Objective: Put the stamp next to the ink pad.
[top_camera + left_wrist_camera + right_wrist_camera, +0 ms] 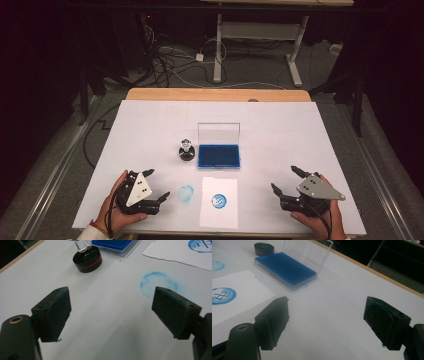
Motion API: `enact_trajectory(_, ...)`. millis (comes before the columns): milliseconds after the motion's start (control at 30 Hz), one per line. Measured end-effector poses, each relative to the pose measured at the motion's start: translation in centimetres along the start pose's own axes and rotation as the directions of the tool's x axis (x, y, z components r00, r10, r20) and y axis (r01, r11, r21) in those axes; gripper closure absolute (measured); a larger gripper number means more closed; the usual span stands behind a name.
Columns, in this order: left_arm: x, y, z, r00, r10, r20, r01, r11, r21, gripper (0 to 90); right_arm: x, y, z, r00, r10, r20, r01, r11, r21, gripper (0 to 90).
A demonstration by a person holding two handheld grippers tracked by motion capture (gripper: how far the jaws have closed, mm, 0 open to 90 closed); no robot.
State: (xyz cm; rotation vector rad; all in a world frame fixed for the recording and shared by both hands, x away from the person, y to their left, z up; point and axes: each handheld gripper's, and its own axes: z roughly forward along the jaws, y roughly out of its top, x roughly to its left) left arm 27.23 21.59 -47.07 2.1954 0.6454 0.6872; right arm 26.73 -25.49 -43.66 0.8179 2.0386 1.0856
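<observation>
From above, my left gripper (156, 185) and right gripper (283, 179) rest open and empty near the table's front edge; in my left gripper view, the stamp (87, 258) stands upright ahead, clear handle up, beside the ink pad (113, 244).

dim, soft pictures; brightly lit white table (280, 130), dark surroundings

Beside the blue ink pad (113, 244), the stamp (87, 258) loses its clear handle to the top edge of the left gripper view. The printed sheet (180, 252) runs off the right edge, its round blue mark (218, 200) too small to read from above.
</observation>
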Motion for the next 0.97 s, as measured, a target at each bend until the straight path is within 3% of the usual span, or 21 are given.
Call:
enact_trajectory(633,-0.1,0.5,0.1,0.9999,0.014,0.000,-0.014,0.9999,-0.006,15.4,0.1,-0.1,-0.3,1.0000,0.003,0.008,-0.003,1.000,0.003,20.4)
enact_trajectory(967,0.8,0.4,0.6,0.9998,-0.021,-0.006,0.021,0.9998,0.000,15.4,-0.9,-0.9,0.5,0.9993,0.033,0.015,-0.034,0.999,0.036,20.1)
